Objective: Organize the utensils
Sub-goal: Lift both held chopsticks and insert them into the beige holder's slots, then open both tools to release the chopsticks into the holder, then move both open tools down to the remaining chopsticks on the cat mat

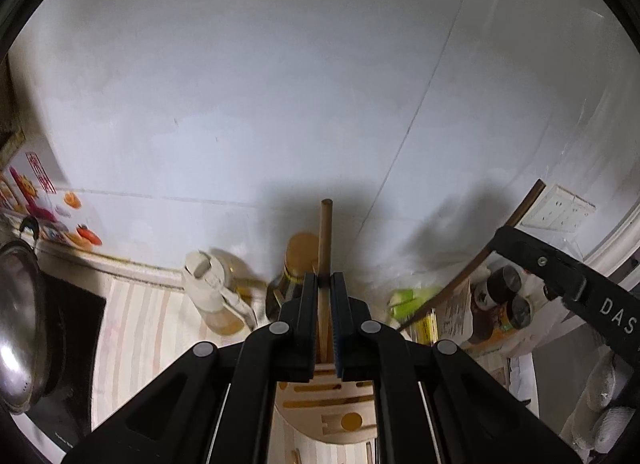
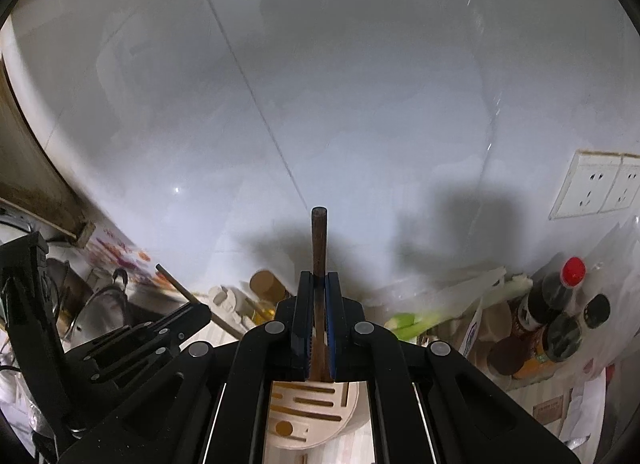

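Observation:
My left gripper (image 1: 325, 284) is shut on a light wooden utensil handle (image 1: 325, 236) that stands upright; its lower end goes down into the cream slotted utensil holder (image 1: 332, 412) right below the jaws. My right gripper (image 2: 319, 284) is shut on a dark brown wooden handle (image 2: 319, 240), also upright, above the same holder (image 2: 312, 412). The right gripper with its dark handle (image 1: 516, 219) shows at the right of the left wrist view. The left gripper (image 2: 120, 344) with its light handle (image 2: 188, 296) shows at the left of the right wrist view.
A white tiled wall (image 1: 280, 83) is close behind. A cream pitcher (image 1: 216, 288) and a brown-lidded bottle (image 1: 300, 260) stand behind the holder. A steel pot (image 1: 20, 324) is at left. Sauce bottles (image 2: 552, 316), green vegetables (image 2: 416, 322) and wall sockets (image 2: 600, 187) are at right.

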The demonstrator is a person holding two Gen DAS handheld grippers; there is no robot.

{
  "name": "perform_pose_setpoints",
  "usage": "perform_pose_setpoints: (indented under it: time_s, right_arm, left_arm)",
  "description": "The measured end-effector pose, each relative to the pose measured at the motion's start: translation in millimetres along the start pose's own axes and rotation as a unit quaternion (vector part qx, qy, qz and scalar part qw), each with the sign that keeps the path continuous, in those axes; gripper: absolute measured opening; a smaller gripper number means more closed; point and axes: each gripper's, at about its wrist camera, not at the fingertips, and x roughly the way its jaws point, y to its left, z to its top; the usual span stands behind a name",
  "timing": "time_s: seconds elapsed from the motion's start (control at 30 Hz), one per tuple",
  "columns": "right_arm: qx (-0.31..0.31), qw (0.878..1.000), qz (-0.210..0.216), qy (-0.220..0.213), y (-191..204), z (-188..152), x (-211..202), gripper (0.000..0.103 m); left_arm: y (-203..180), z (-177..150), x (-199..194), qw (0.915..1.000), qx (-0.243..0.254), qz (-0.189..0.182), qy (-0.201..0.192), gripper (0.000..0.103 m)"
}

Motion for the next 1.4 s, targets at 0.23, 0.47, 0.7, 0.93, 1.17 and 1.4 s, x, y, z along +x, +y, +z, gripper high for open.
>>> perform_pose_setpoints:
  time_s: [0.23,0.47,0.7,0.93,1.17,1.4]
  right_arm:
    - [-0.004,0.997,0.011,0.07,0,-14,25,0.009]
    - [0.009,0.998,0.024,0.052,-7,-22,0,0.049]
    - [0.022,0.999,-0.01,0.036,-30,-50,-28,0.074]
    - [0.042,0.997,-0.033,0.06,-65,-126,-27,0.089]
    - [0.052,0.986,-0.069,0.146,-98,-209,16,0.069]
    - [0.072,0.97,-0.083,0.218,-126,-267,50,0.032]
  left_arm:
    - [2,-6,-4,0.9994,-0.024,-0.005,0.026,0.009]
    - [12,-10,-47,0.9982,-0.035,0.04,-0.028,0.095]
    - [20,-46,-71,0.9935,-0.032,0.098,-0.048,0.103]
    - [33,-114,-48,0.992,-0.048,0.117,0.008,0.103]
    - [35,-195,10,0.9827,-0.035,0.139,0.117,0.103]
    - [33,-262,54,0.9707,-0.022,0.141,0.193,0.103]
